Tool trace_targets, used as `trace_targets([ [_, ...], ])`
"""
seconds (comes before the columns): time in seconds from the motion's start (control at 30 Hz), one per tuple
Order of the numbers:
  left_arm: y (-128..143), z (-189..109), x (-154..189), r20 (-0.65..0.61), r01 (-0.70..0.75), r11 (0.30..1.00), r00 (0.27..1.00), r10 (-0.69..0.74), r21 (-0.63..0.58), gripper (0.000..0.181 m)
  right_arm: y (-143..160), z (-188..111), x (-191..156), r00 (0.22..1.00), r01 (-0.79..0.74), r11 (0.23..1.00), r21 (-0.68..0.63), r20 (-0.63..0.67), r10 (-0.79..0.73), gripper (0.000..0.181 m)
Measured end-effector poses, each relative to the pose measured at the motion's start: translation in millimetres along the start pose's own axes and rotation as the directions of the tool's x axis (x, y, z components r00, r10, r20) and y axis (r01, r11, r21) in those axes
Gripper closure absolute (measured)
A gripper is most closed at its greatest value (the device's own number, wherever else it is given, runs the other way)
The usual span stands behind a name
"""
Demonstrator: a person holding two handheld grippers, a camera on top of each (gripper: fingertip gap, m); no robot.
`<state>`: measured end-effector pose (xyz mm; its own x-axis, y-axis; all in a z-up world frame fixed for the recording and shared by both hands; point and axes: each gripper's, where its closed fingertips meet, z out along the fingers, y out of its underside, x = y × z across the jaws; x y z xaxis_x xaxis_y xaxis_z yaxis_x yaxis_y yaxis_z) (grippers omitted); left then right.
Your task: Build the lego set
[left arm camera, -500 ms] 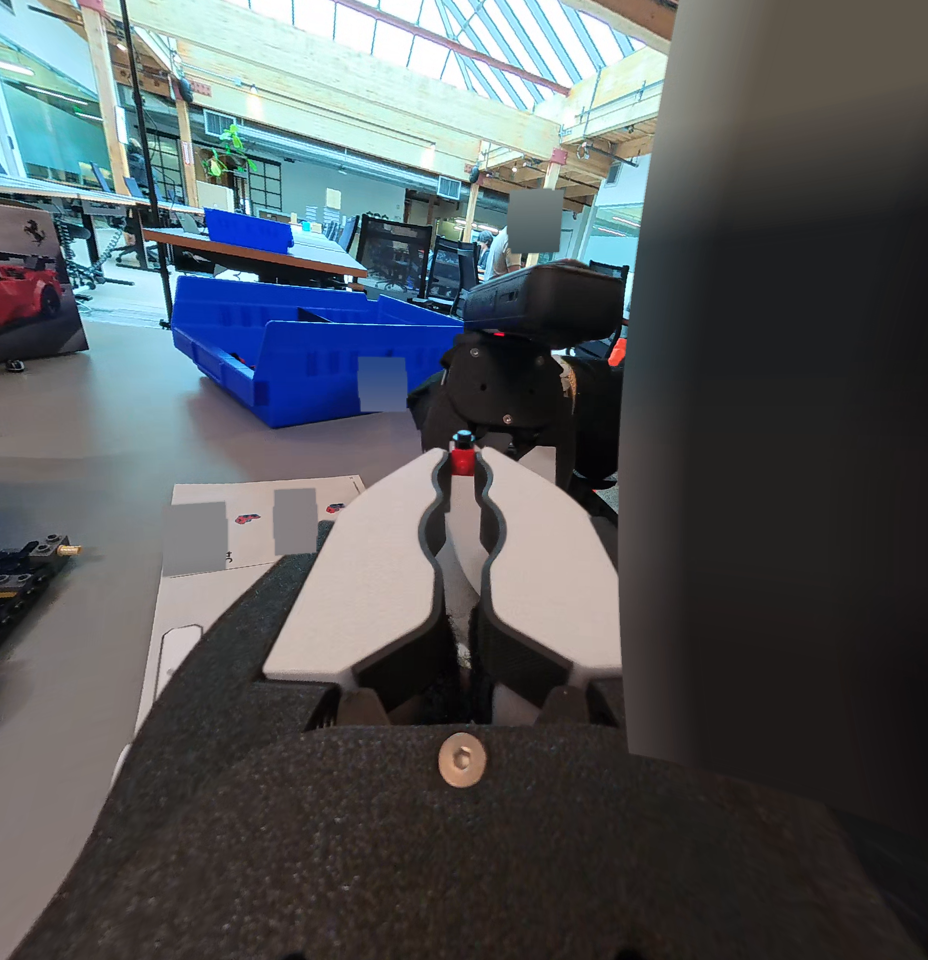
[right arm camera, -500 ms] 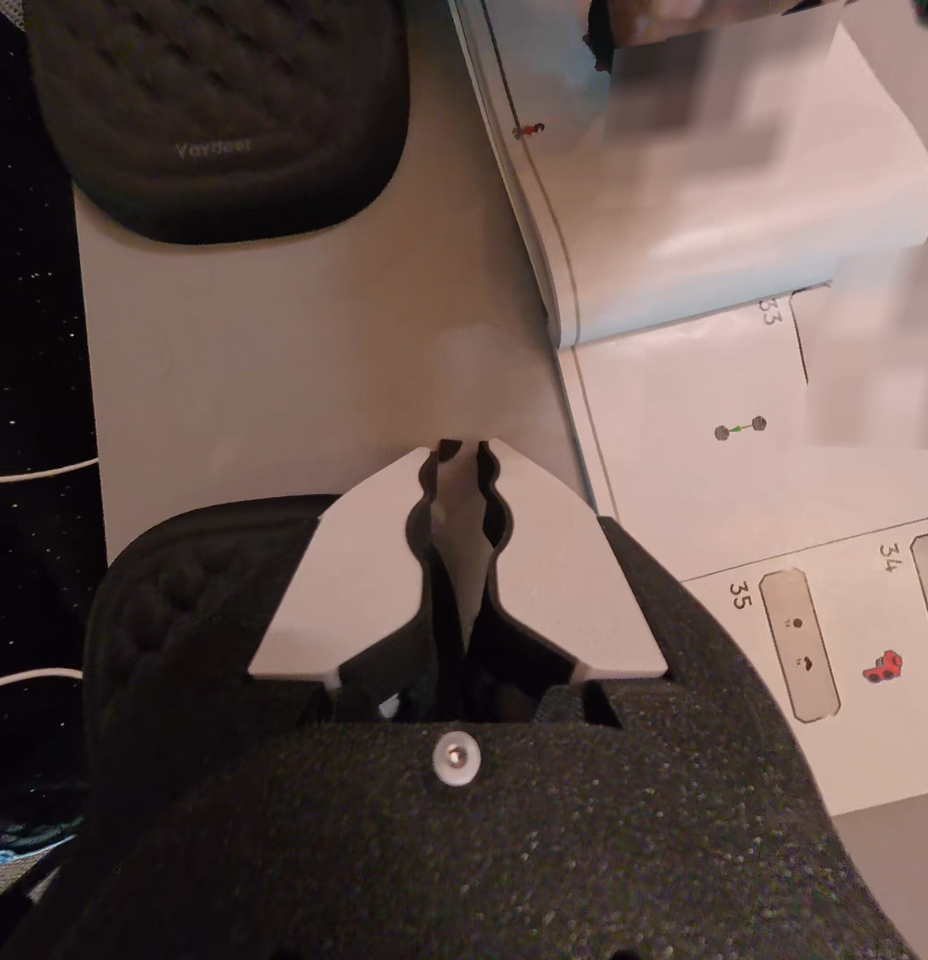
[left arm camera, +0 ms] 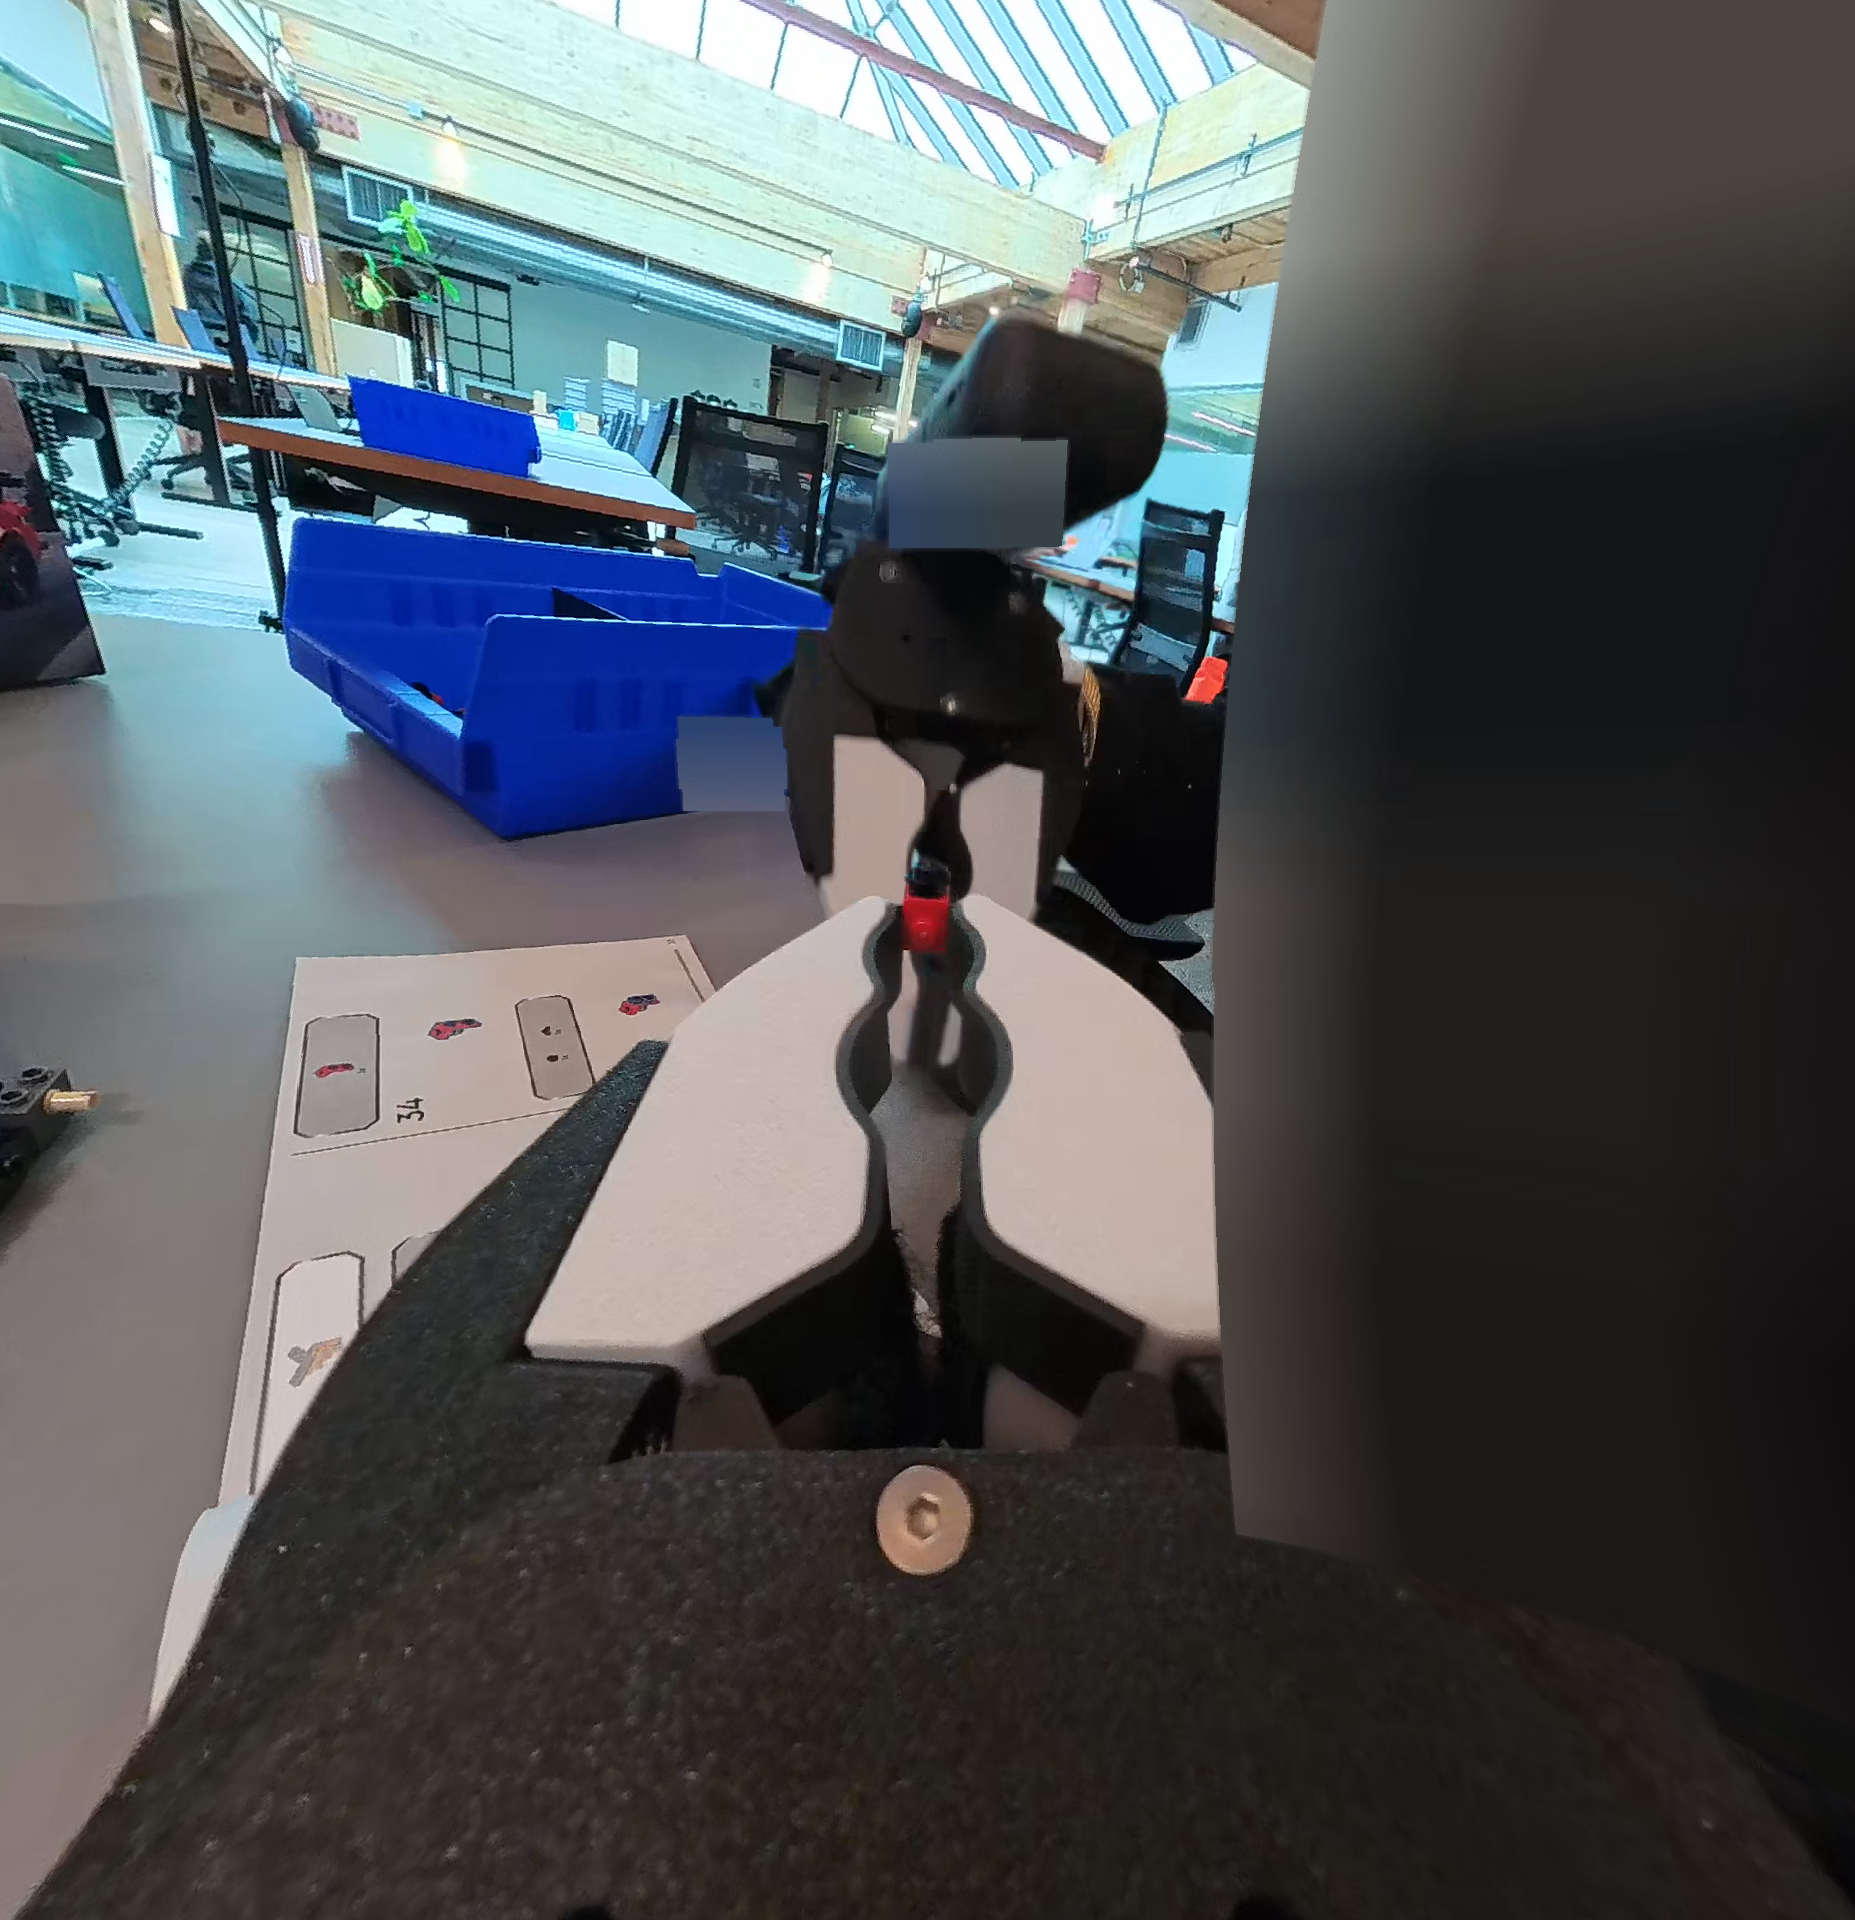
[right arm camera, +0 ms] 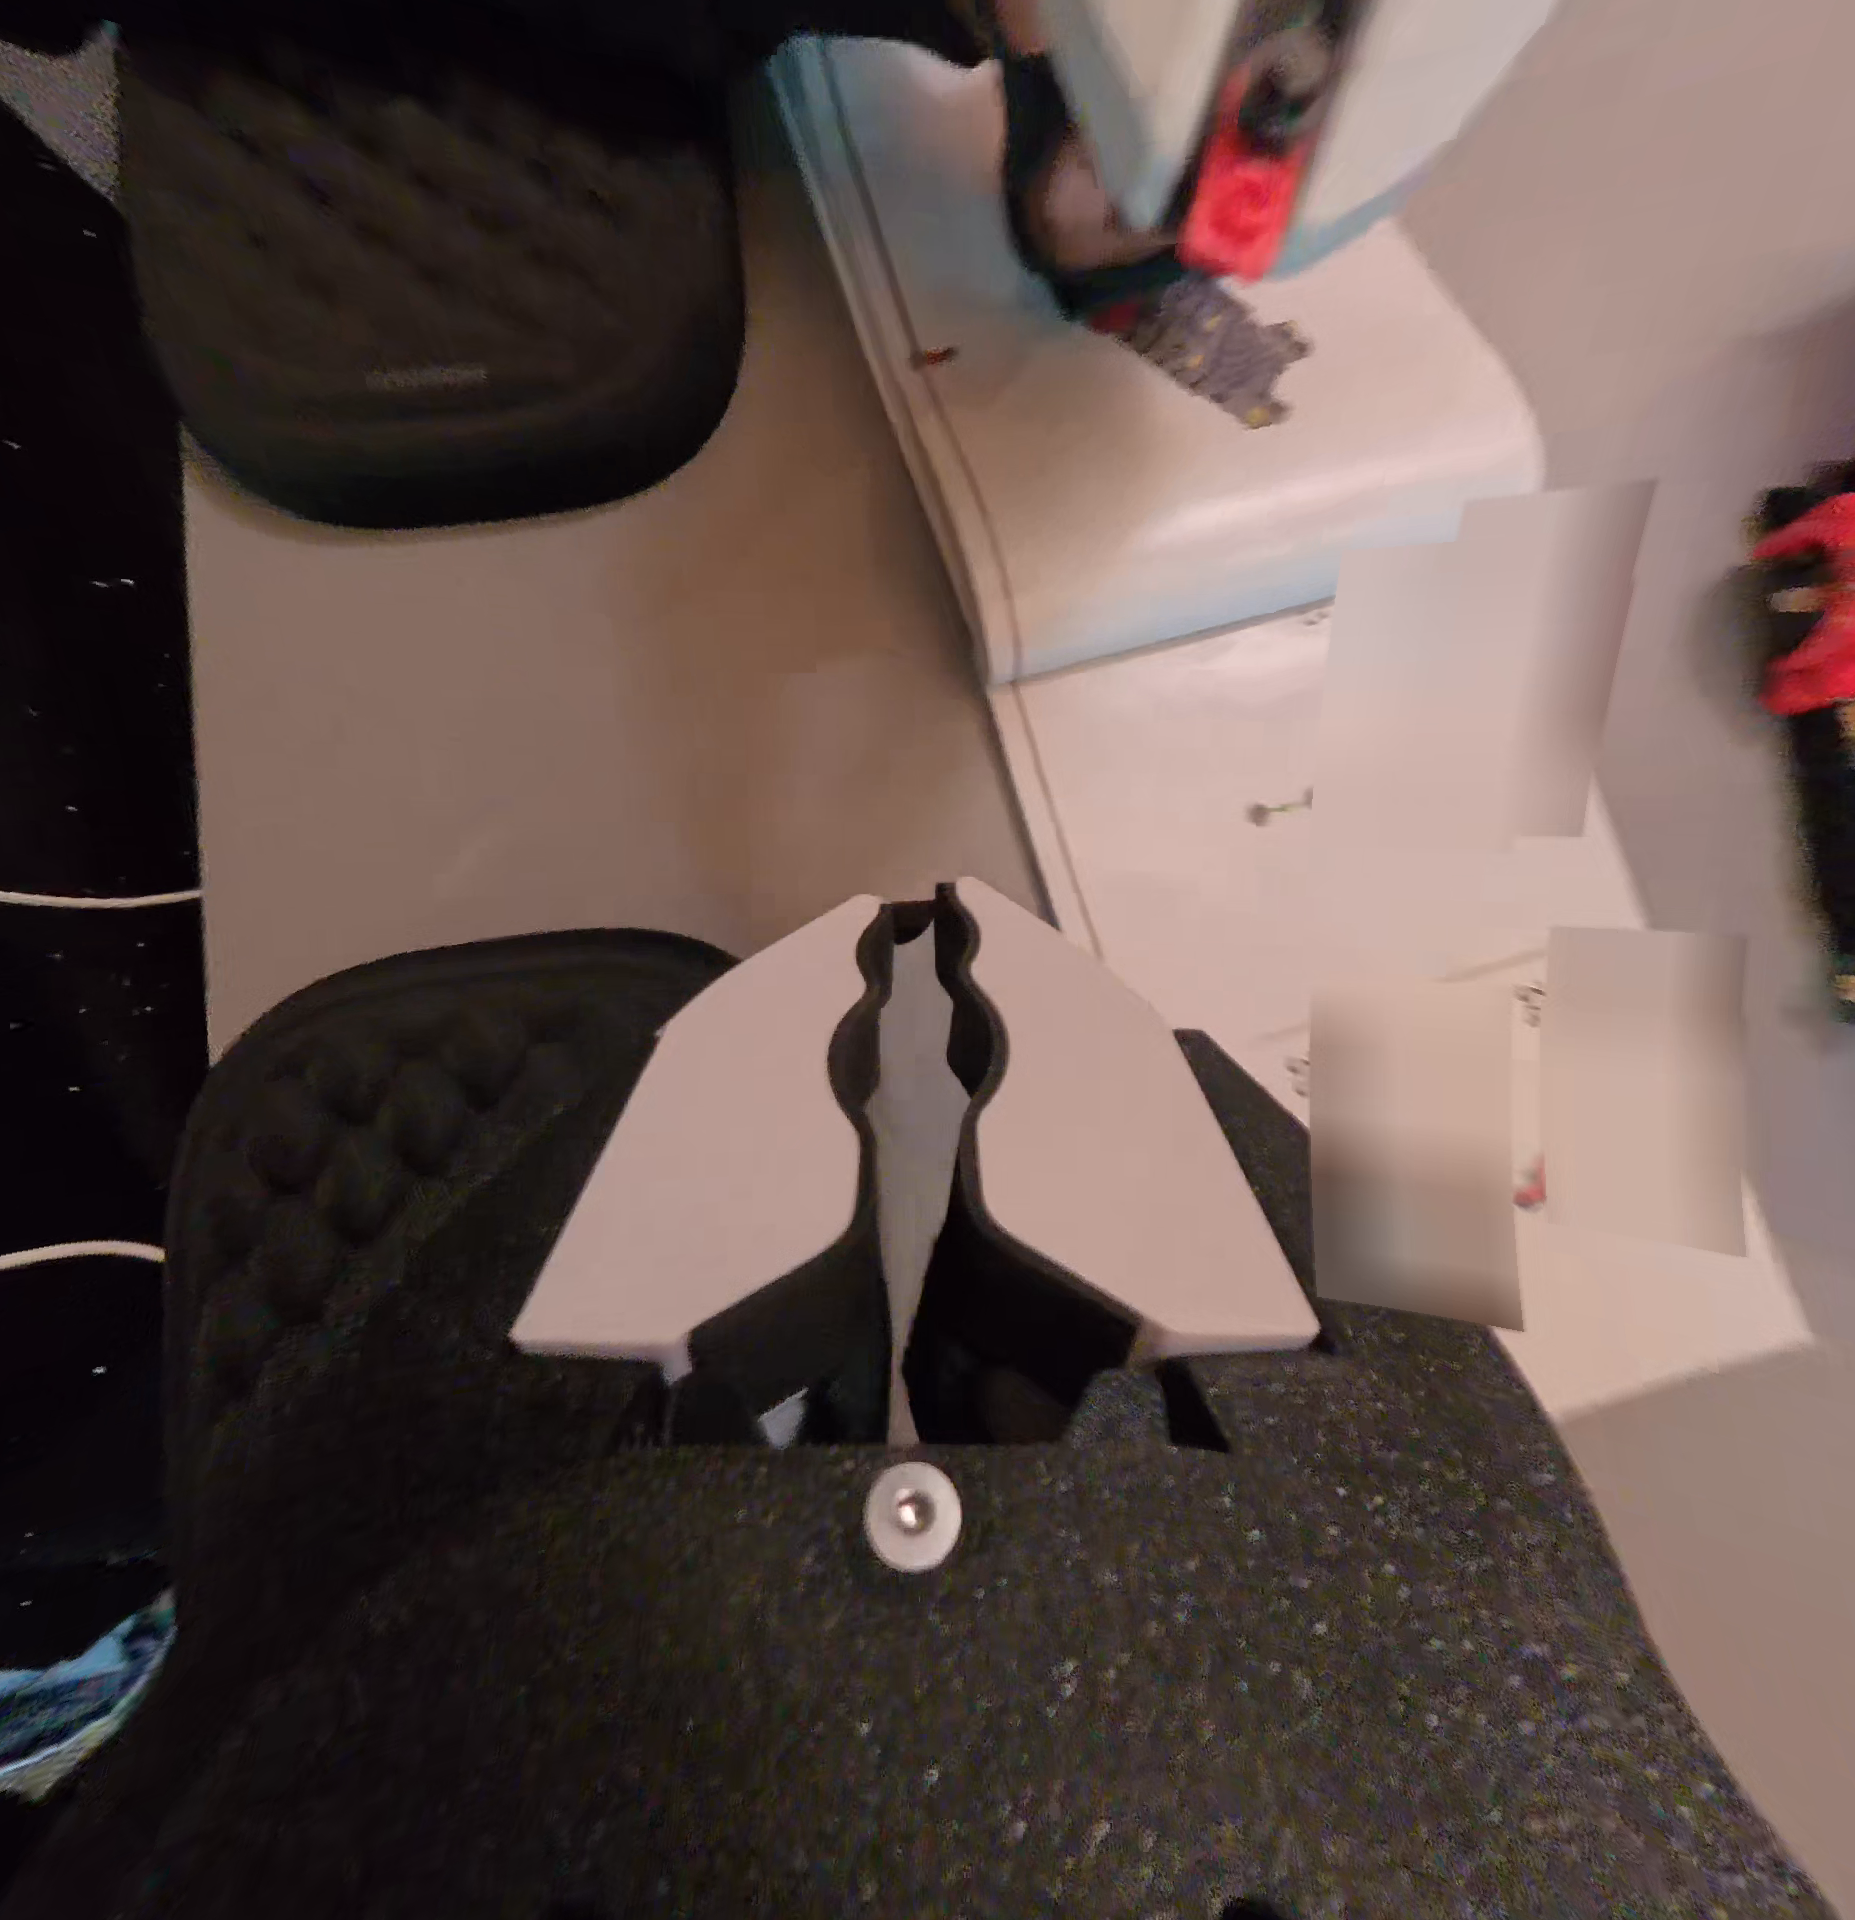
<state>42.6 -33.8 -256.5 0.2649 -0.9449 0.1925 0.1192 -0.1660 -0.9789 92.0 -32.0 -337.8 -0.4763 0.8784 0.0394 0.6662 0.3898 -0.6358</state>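
Tongs on the left [left arm camera: 925,920] are clamped on a small red brick [left arm camera: 923,923] at their tips, held above the grey desk [left arm camera: 175,831] and the open instruction booklet [left arm camera: 466,1049]. Just beyond, the right tongs [left arm camera: 938,831] point down at that brick, nearly together around a small dark piece [right arm camera: 910,920]. A blue bin [left arm camera: 549,675] stands farther back. The partly built black model [left arm camera: 19,1112] lies at the left edge, well apart from the brick. A black padded case [right arm camera: 424,260] sits beside the booklet.
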Motion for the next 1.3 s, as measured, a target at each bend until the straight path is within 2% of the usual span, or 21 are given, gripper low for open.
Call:
trace_targets([
  [0.1, 1.1, 1.8, -0.4, 0.003, -0.010, 1.000, 1.000, 0.010, -0.011, 0.174, 6.5, -21.1, 27.0, 0.982, 0.018, 0.991, -0.131, -0.183, -0.042, 0.174],
  [0.2, 1.9, 1.7, -1.3, 0.011, -0.012, 1.000, 1.000, 0.012, -0.014, 0.174, 15.0, -41.4, 57.8, 0.927, -0.044, 0.960, -0.277, -0.370, -0.064, 0.174],
  [0.4, 4.1, 1.9, -1.1, 0.007, -0.007, 1.000, 1.000, 0.007, -0.018, 0.174, 6.0, -53.1, 77.6, 0.868, -0.076, 0.949, -0.305, -0.489, -0.088, 0.174],
  [0.63, 4.5, 2.2, -0.2, -0.003, -0.005, 1.000, 1.000, 0.004, -0.016, 0.174, -0.5, -58.8, 80.6, 0.834, -0.064, 0.936, -0.345, -0.533, -0.140, 0.174],
  [0.73, 4.3, 2.2, -0.1, -0.004, -0.003, 1.000, 1.000, 0.003, -0.015, 0.174, -4.0, -59.0, 79.0, 0.836, -0.049, 0.938, -0.343, -0.528, -0.150, 0.174],
  [0.8, 4.6, 2.3, 0.9, -0.012, -0.002, 1.000, 1.000, 0.002, -0.019, 0.174, -12.3, -55.5, 73.1, 0.864, 0.004, 0.953, -0.302, -0.479, -0.155, 0.174],
  [0.9, 6.2, 3.6, 4.0, -0.037, 0.009, 1.000, 0.999, -0.010, -0.025, 0.174, -44.9, -48.7, 47.0, 0.949, 0.151, 0.986, -0.072, -0.269, -0.165, 0.174],
  [0.97, 6.3, 4.4, 7.3, -0.061, 0.016, 1.000, 0.998, -0.018, -0.025, 0.174, -67.7, -53.0, 32.1, 0.966, 0.220, 0.971, 0.093, -0.161, -0.204, 0.174],
  [1.03, 5.0, 4.6, 10.0, -0.080, 0.022, 1.000, 0.996, -0.023, -0.017, 0.174, -82.8, -55.3, 18.1, 0.963, 0.269, 0.943, 0.194, -0.071, -0.260, 0.174],
  [1.3, 1.9, 4.6, 14.8, -0.114, 0.025, 1.000, 0.993, -0.025, -0.001, 0.174, -94.4, -43.7, 11.9, 0.917, 0.393, 0.904, 0.167, -0.002, -0.399, 0.174],
])
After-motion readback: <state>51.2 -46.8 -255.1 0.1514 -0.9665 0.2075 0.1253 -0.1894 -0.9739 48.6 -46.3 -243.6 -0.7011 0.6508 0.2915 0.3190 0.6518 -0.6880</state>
